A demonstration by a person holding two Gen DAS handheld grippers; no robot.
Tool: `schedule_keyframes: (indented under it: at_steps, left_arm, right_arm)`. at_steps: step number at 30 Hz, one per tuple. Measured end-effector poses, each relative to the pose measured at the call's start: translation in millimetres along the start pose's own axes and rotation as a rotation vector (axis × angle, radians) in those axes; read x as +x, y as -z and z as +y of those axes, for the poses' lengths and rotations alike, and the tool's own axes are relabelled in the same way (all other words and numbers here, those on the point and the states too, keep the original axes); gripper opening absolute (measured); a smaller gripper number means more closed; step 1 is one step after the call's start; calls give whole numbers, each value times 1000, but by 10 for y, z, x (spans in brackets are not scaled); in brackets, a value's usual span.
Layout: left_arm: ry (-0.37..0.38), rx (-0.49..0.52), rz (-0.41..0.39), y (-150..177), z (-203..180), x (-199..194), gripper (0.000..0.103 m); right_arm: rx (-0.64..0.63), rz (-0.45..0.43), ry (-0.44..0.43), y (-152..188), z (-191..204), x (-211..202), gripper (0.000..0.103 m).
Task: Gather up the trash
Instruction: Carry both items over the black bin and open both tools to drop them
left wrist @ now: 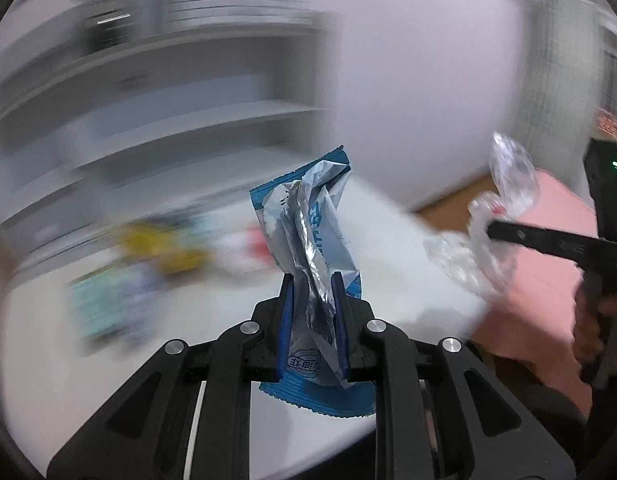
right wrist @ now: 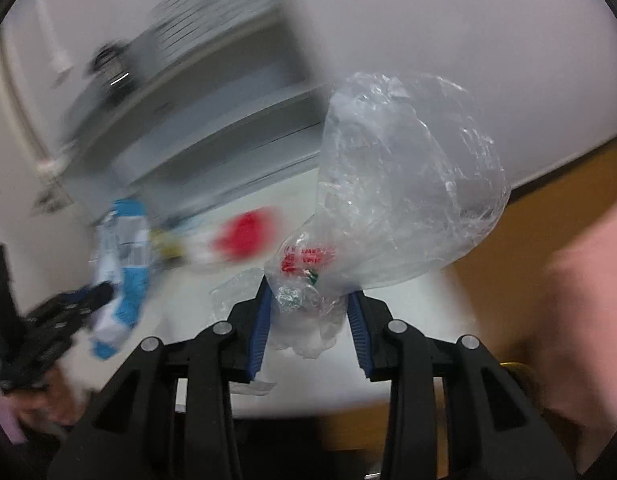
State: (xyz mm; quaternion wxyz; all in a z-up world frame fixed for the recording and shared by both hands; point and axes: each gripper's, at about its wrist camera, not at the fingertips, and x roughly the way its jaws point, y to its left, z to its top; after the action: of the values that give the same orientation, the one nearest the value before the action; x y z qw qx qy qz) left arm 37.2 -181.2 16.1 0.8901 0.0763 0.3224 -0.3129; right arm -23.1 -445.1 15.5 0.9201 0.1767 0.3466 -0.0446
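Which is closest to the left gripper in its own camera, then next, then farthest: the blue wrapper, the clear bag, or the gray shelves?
1. Blue wrapper: pinched right in the left gripper.
2. Clear bag: off to the right, held by the right gripper.
3. Gray shelves: far behind, upper left, blurred.

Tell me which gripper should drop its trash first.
Neither is clearly better placed: no bin shows. The left gripper pinches the blue wrapper firmly; the right gripper holds the clear plastic bag. Slight preference: right, since its load is bulkier.
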Motion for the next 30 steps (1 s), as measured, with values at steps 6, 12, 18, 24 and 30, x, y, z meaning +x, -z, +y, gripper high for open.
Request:
schedule_keyframes:
  at_steps: [6, 12, 18, 24, 30]
  left_arm:
    - [382, 179, 117, 2, -1648, 946, 18]
    - [526, 388, 312, 717, -2801, 2093, 18]
    - [513, 398, 551, 1496, -2942, 3335, 18]
    - [442, 347, 681, 1903, -2892, 4160, 18]
    - [438, 331, 713, 2022, -2998, 4340, 19]
  right_arm:
    - [190, 28, 332, 628, -1694, -555, 36]
    - [358, 237, 405, 1622, -2771, -184, 36]
    - [357, 427, 364, 2331, -3133, 637, 36]
    - [343, 555, 332, 2710, -3241, 1338, 36]
    - [375, 597, 313, 2834, -3321, 1668, 37]
